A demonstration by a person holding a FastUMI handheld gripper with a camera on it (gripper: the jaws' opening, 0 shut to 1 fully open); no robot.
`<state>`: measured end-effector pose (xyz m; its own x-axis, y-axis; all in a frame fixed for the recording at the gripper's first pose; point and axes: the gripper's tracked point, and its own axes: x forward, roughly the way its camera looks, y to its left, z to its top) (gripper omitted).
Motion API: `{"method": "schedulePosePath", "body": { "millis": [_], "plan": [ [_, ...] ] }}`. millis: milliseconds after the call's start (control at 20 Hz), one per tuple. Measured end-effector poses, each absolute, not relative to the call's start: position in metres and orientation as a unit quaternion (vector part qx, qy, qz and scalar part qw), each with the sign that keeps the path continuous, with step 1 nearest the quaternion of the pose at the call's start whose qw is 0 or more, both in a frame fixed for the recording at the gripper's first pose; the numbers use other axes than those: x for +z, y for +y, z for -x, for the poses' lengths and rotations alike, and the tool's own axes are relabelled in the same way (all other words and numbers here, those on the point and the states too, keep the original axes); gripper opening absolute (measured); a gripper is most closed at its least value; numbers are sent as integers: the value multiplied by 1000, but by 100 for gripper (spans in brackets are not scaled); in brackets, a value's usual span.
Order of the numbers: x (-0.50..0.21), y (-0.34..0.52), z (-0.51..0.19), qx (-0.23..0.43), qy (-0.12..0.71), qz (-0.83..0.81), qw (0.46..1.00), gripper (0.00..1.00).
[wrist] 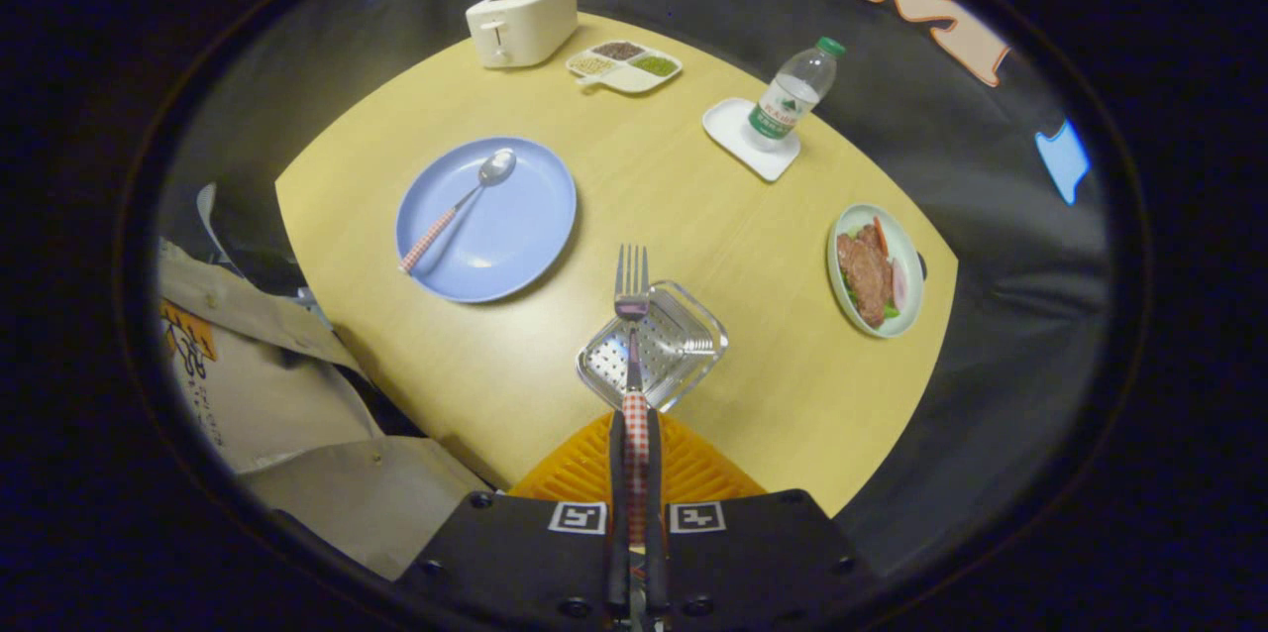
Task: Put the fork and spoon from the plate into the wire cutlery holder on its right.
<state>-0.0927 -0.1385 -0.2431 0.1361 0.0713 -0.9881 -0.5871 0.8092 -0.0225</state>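
Above a round pale-wood table (693, 206), the gripper (635, 434) pinches a checked-handled steel fork (631, 315) over the square perforated-metal cutlery holder (684, 355), spoon (466, 201) resting on the smooth blue plate (525, 236).

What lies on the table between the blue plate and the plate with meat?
The wire holder, seen in the gripper view, with the fork above it, held by the shut tool.

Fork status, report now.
Gripper shut on checked-handle metal fork, above perforated metal cutlery holder. Matching spoon on blue plate. Path clear.
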Motion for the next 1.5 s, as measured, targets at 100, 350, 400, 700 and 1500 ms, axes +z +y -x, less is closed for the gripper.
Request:
{"method": "schedulePosePath", "body": {
  "millis": [100, 350, 400, 700, 1500],
  "plan": [
    [-245, -148, 98, 229, 627, 213, 713, 9],
    [-249, -156, 106, 225, 660, 200, 689, 9],
    [-249, -157, 107, 224, 665, 194, 685, 9],
    [-261, -168, 113, 218, 689, 205, 660, 9],
    [-294, -156, 89, 207, 700, 216, 649, 28]
  ]
}}
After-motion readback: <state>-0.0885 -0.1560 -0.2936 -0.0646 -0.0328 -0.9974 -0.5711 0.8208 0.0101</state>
